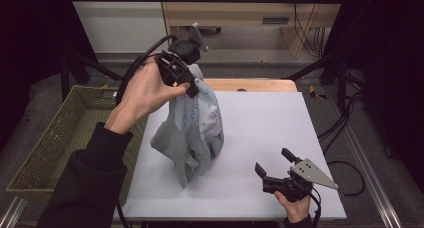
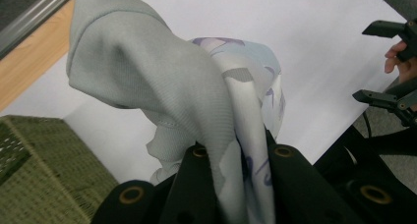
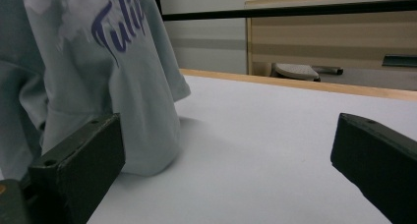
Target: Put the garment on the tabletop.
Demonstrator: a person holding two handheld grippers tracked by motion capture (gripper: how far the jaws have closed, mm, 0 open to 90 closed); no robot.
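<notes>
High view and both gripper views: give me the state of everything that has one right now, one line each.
Left gripper: shut on the T-shirt, raised above the table.
Right gripper: open, empty, low over the table's near right part.
T-shirt: pale grey-blue with purple print, hanging bunched from the left gripper, its lower end resting on the table.
Wicker basket: beside the table's left edge; nothing visible inside.
Table: white top.

1 grey printed garment (image 1: 192,130), 1 woven green basket (image 1: 60,138), 2 claws: left claw (image 1: 187,85) and right claw (image 1: 274,162), on 1 white surface (image 1: 265,123).
</notes>
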